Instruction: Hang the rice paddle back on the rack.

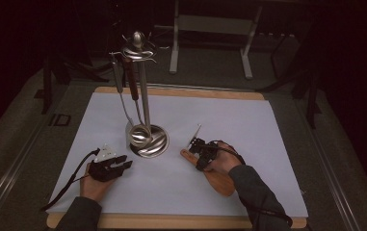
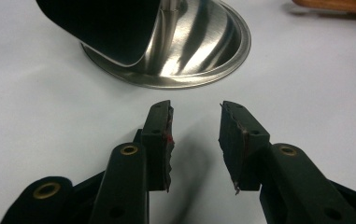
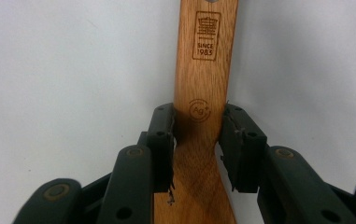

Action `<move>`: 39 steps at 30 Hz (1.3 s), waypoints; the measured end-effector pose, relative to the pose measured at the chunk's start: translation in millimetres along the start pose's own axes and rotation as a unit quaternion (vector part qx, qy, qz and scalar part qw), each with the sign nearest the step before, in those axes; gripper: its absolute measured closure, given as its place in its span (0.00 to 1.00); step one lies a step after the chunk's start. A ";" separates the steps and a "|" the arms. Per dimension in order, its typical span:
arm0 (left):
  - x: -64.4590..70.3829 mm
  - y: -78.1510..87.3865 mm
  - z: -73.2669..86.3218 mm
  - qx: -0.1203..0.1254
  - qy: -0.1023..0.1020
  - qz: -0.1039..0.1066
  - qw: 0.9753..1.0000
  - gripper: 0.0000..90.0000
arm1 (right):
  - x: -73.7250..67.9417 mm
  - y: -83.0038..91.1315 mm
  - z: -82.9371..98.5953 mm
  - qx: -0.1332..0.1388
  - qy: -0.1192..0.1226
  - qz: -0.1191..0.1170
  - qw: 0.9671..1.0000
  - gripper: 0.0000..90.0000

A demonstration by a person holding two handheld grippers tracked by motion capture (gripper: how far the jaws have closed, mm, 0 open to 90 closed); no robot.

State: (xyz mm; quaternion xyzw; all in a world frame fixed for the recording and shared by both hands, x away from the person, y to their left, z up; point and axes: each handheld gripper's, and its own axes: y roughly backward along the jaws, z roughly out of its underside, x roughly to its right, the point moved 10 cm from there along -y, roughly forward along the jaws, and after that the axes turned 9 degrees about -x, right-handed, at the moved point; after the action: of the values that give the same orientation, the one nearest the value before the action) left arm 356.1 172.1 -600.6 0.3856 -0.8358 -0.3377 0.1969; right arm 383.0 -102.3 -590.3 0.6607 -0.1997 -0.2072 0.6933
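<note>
A steel utensil stand point(image 1: 148, 140) rises from a round base on the white sheet; a ladle point(image 1: 140, 134) and another utensil point(image 1: 132, 82) hang from its top. A wooden spatula point(image 1: 219, 180) lies flat to the right of the base. My right gripper point(image 1: 196, 144) is over its handle. In the right gripper view the gripper point(image 3: 198, 119) is shut on the spatula's handle point(image 3: 203, 70), one jaw against each edge. My left gripper point(image 1: 125, 162) stands open and empty just left of the base. The left gripper view shows the gripper point(image 2: 195, 116) facing the base point(image 2: 199, 51).
The white sheet point(image 1: 248, 120) covers a wooden board point(image 1: 181, 92) on a dark table. The ladle's dark bowl point(image 2: 105, 28) hangs low over the base. A metal frame point(image 1: 210, 29) stands beyond the table. Open sheet lies behind and to the right of the spatula.
</note>
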 end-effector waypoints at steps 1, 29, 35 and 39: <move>0.0 0.0 -0.1 0.000 0.000 0.000 1.000 0.72 | 0.3 0.6 -0.1 0.004 0.001 -0.001 1.000 0.74; 0.2 0.2 -0.2 0.002 -0.002 0.000 1.000 0.72 | -0.3 29.2 -9.5 0.153 -0.009 -0.031 0.988 0.74; 0.3 0.2 -0.2 0.002 -0.003 -0.001 1.000 0.72 | -1.2 35.0 -11.7 0.184 0.000 -0.029 0.983 0.74; 0.2 0.2 -0.2 0.002 -0.003 -0.001 1.000 0.72 | -0.9 39.6 -12.9 0.204 0.000 -0.032 0.978 0.74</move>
State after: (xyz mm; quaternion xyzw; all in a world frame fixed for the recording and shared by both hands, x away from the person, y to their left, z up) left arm 356.1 171.9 -600.2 0.3856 -0.8366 -0.3377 0.1932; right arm 390.3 -89.5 -551.3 0.7942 -0.2170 -0.1840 0.5369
